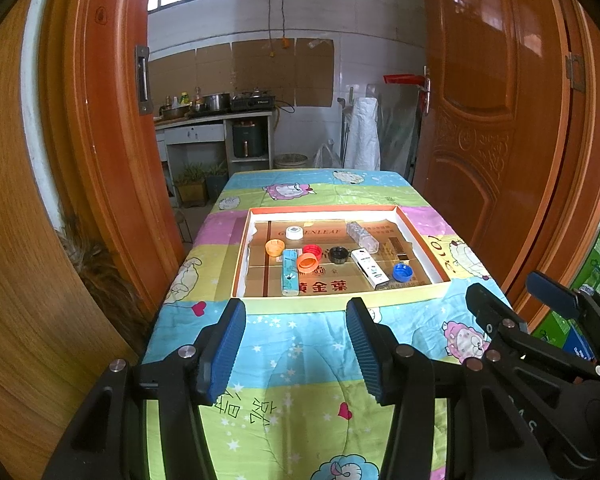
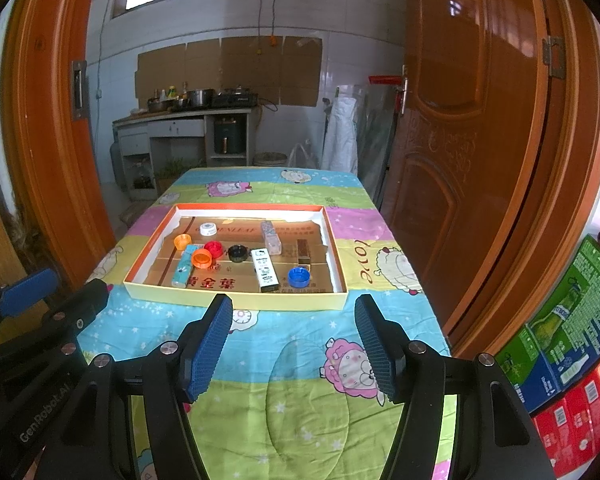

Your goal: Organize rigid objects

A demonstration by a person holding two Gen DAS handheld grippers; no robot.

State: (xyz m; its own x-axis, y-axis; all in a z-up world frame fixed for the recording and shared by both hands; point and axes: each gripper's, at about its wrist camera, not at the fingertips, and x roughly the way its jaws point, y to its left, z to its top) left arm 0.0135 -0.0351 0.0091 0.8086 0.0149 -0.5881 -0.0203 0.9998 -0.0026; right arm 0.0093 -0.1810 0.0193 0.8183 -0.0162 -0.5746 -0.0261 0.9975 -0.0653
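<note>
A shallow cardboard tray [image 1: 340, 300] [image 2: 236, 301] lies on the table's middle. In it are several bottle caps: white [image 1: 294, 232], orange [image 1: 307, 262], red [image 1: 313, 250], black [image 1: 338, 255], blue [image 1: 402, 271] [image 2: 299, 276]. A light-blue box [image 1: 289, 277], a white box [image 1: 370, 268] [image 2: 265, 270] and a clear plastic bottle [image 1: 362, 235] lie there too. My left gripper [image 1: 296, 320] is open and empty, hovering before the tray's near edge. My right gripper [image 2: 294, 314] is open and empty, beside the left one, also before the tray.
The table wears a colourful cartoon quilt [image 1: 300, 380]. Orange-brown doors [image 1: 480, 120] [image 2: 52, 140] stand on both sides. Stacked printed cartons [image 2: 572, 340] sit right of the table. A kitchen counter with pots [image 1: 216, 112] is beyond.
</note>
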